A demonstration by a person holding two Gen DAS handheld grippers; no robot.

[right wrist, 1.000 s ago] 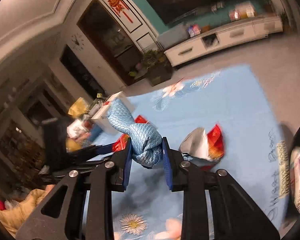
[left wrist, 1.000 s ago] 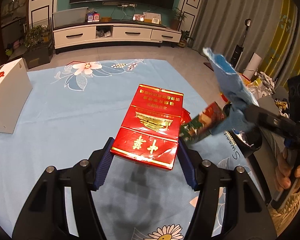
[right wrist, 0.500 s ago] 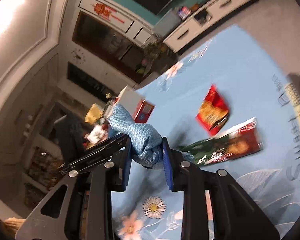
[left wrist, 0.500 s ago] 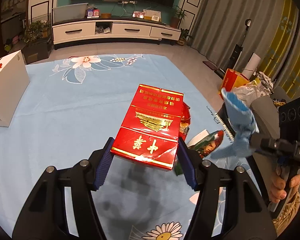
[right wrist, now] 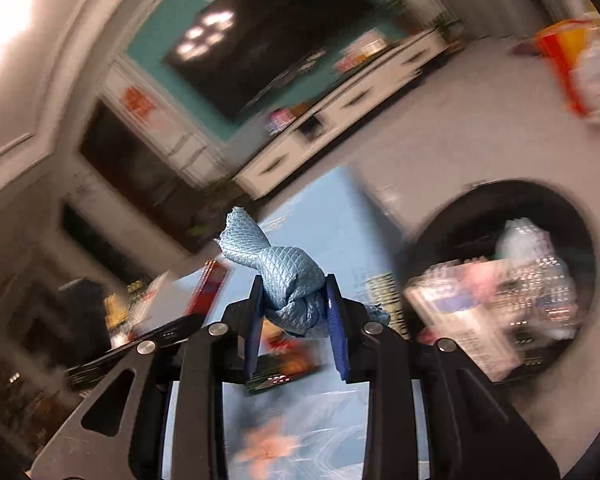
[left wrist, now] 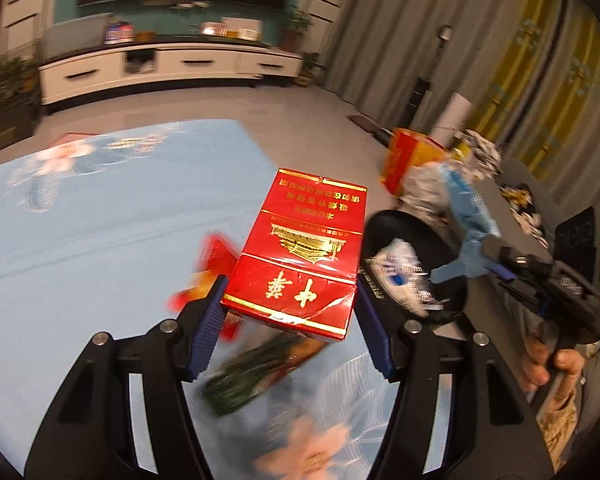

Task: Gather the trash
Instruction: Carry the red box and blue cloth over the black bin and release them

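My left gripper [left wrist: 288,304] is shut on a red cigarette carton [left wrist: 300,252] with gold lettering, held above the blue floral mat [left wrist: 100,232]. My right gripper [right wrist: 294,304] is shut on a crumpled light-blue quilted cloth [right wrist: 284,280]; in the left wrist view that cloth [left wrist: 466,216] hangs over the black round trash bin [left wrist: 456,248], which holds wrappers. In the right wrist view the bin [right wrist: 460,216] lies to the right, with packaging inside. A green snack wrapper [left wrist: 256,372] and a red wrapper [left wrist: 208,264] lie on the mat below the carton.
A white TV cabinet [left wrist: 172,68] stands along the far wall. An orange bag [left wrist: 404,156] and a heap of bags sit beyond the bin near grey curtains [left wrist: 440,32]. A hand [left wrist: 548,364] holds the right gripper's handle at the right edge.
Both grippers have swung right toward the black bin, which has come into view. The cloth now hangs over the bin. The carton stays gripped as before.
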